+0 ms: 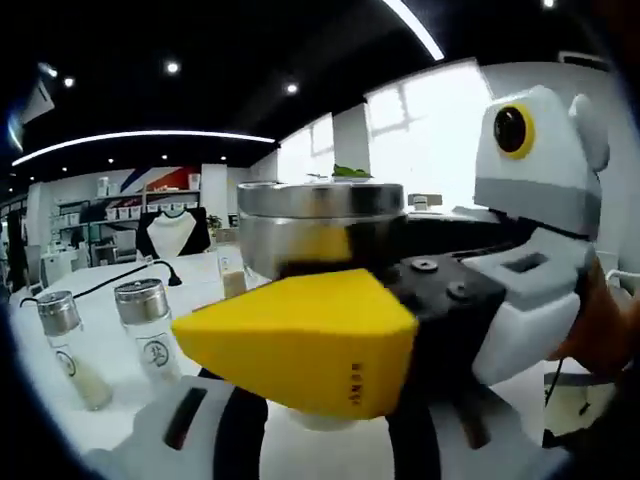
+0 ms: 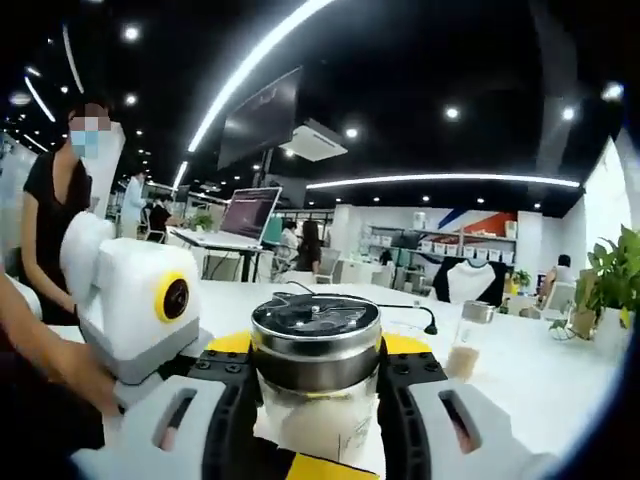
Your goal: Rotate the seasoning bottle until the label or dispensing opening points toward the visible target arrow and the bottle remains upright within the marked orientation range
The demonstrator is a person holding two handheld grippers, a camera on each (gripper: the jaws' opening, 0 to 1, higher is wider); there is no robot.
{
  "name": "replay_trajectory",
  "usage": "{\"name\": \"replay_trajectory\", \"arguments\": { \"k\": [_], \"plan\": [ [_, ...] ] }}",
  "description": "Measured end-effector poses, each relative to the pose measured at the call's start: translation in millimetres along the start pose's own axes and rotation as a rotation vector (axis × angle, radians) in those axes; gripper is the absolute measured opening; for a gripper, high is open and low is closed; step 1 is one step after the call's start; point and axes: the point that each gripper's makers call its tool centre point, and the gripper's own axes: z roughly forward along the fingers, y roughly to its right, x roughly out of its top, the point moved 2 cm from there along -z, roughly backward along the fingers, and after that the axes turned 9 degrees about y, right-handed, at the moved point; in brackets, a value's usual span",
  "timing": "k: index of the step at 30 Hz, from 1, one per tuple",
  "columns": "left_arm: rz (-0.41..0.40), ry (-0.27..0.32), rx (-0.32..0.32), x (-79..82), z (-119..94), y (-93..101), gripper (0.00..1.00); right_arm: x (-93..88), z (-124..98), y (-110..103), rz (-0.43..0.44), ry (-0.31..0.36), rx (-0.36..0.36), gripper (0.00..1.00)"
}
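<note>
Seasoning bottle point(image 2: 315, 385) upright, clamped by both tongs at once.

Broad white table point(image 2: 560, 385) stretching ahead of the right gripper point(image 2: 316, 400), open on its right side apart from a small capped bottle point(image 2: 468, 350) and a potted plant point(image 2: 605, 285) near the far edge. Left gripper point(image 1: 325, 345) coming in from the left of the right gripper view, its yellow pads point(image 1: 300, 335) pressed on the bottle just under the steel cap point(image 1: 322, 200); right gripper's jaws closed on the glass body from either side, bottle between them. Hand point(image 2: 55, 365) wrapped on the left gripper's body. Two more capped bottles point(image 1: 100, 340) standing left of the left gripper, well apart from it, a black cable point(image 1: 95, 288) behind them. Open-plan room with ceiling light strips, laptop point(image 2: 245, 215), distant people.
</note>
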Motion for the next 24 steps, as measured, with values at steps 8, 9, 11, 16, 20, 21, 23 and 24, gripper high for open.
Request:
{"name": "replay_trajectory", "arguments": {
  "k": [8, 9, 11, 16, 20, 21, 23, 24],
  "plan": [
    [-0.136, 0.042, -0.115, 4.0, -2.7, 5.7, 0.45, 1.0, -12.3, 4.9, 0.126, 0.025, 0.097, 0.39],
    [-0.123, 0.047, -0.135, 5.0, -2.9, 7.5, 0.45, 2.4, -13.4, 4.2, 0.129, 0.029, 0.112, 0.4],
    [-0.092, 0.061, -0.197, 7.5, -4.4, 14.3, 0.45, 3.6, -14.7, 1.3, 0.139, 0.03, 0.136, 0.4],
    [-0.153, 0.081, -0.282, 10.9, -8.1, 23.1, 0.45, 7.1, -17.3, -6.5, 0.19, 0.04, 0.198, 0.41],
    [-0.093, 0.064, -0.261, 5.8, -6.0, 24.1, 0.46, 2.6, -19.0, -6.9, 0.15, -0.012, 0.162, 0.41],
    [-0.097, 0.075, -0.252, 7.6, -5.9, 23.1, 0.46, 3.6, -18.0, -5.7, 0.138, -0.001, 0.142, 0.4],
    [-0.101, 0.104, -0.21, 11.9, -5.9, 18.5, 0.45, 6.5, -14.6, -1.0, 0.123, 0.026, 0.071, 0.4],
    [-0.106, 0.109, -0.182, 12.6, -6.2, 15.4, 0.45, 6.1, -13.6, 0.7, 0.125, 0.023, 0.042, 0.4]
  ]
}}
